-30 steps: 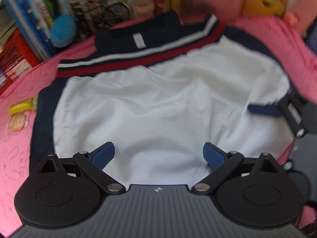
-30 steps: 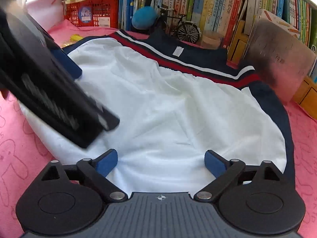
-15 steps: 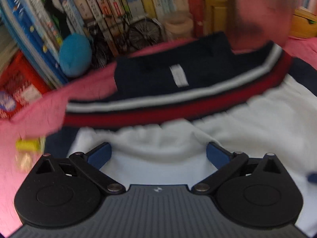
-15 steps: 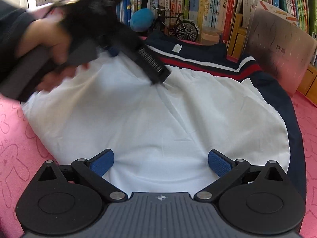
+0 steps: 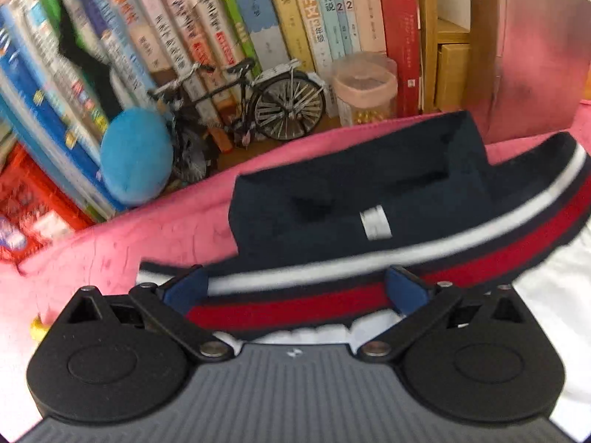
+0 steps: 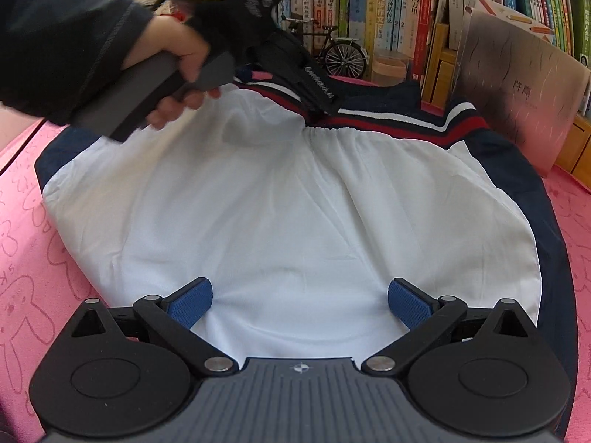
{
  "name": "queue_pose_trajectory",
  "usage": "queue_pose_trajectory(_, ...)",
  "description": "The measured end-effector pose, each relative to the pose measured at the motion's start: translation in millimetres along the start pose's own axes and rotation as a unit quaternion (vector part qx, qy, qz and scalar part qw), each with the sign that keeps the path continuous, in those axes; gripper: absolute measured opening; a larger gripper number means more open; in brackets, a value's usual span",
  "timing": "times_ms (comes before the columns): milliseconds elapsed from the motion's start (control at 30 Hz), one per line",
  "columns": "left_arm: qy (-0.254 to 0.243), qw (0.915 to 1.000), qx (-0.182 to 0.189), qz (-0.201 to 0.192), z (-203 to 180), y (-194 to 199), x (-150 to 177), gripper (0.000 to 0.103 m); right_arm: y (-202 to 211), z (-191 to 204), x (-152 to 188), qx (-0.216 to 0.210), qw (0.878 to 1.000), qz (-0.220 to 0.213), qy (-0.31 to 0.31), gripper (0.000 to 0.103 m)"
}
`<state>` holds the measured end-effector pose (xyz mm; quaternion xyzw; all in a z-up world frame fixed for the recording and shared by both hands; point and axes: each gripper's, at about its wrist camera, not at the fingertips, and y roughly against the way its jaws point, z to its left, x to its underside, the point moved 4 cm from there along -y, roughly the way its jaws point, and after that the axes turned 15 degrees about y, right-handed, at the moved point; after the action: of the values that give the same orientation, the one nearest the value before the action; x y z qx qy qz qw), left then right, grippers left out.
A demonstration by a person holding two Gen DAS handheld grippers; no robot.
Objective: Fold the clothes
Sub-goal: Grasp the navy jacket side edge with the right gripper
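A white shirt [image 6: 288, 206] with navy sides, a red and white chest stripe [image 6: 406, 120] and a navy collar lies spread on the pink mat [image 6: 22, 258]. My left gripper [image 5: 295, 288] is open, low over the stripe [image 5: 295, 306], just short of the navy collar [image 5: 351, 192] with its white label. In the right wrist view it reaches across from the upper left, its fingers [image 6: 317, 92] at the stripe. My right gripper [image 6: 299, 302] is open and empty above the shirt's white near hem.
A row of books [image 5: 258, 18] lines the far edge, with a model bicycle [image 5: 251, 107], a blue ball [image 5: 136, 155], a clear jar [image 5: 365, 92] and a red basket [image 5: 26, 206]. A shiny board [image 6: 517, 92] leans at the back right.
My left gripper moved forward from the white hem to the stripe near the collar. My right gripper stayed open over the near hem.
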<state>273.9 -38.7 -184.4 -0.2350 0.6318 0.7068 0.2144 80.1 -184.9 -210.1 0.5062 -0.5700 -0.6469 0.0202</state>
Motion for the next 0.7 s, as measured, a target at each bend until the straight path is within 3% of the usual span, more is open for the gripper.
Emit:
queue_pose_trajectory(200, -0.021, 0.9996, -0.013, -0.013, -2.8, 13.8, -15.6, 0.101, 2.9, -1.4, -1.7, -0.005, 1.0, -0.001, 0.003, 0.103)
queue_pose_trajectory(233, -0.022, 0.9995, -0.011, -0.022, -2.0, 23.2, -18.2, 0.101, 5.5, -1.9, -3.0, -0.005, 1.0, 0.001, 0.003, 0.096)
queue_pose_trajectory(333, -0.022, 0.9988, 0.002, -0.043, 2.4, 57.8, -18.2, 0.101, 29.5, -12.9, -7.7, 0.018, 0.999, -0.019, -0.021, 0.091)
queue_pose_trajectory(500, -0.033, 0.9981, 0.008, -0.052, 13.4, 117.4, 16.1, 0.102, 82.0, -39.8, 12.2, 0.049, 0.994, -0.026, -0.099, 0.091)
queue_pose_trajectory(600, -0.029, 0.9991, 0.01, -0.03, 17.7, 145.2, 54.0, 0.102, 111.8, -66.9, 43.4, 0.045, 0.977, -0.018, -0.21, 0.09)
queue_pose_trajectory(667, -0.018, 0.9998, 0.011, 0.002, 19.5, 153.1, 78.8, 0.102, 125.1, -87.4, 68.8, 0.029, 0.951, -0.014, -0.308, 0.086)
queue_pose_trajectory(700, -0.016, 0.9997, 0.009, 0.016, 18.4, 155.0, 90.9, 0.102, 128.6, -97.2, 82.5, 0.016, 0.932, -0.016, -0.362, 0.083)
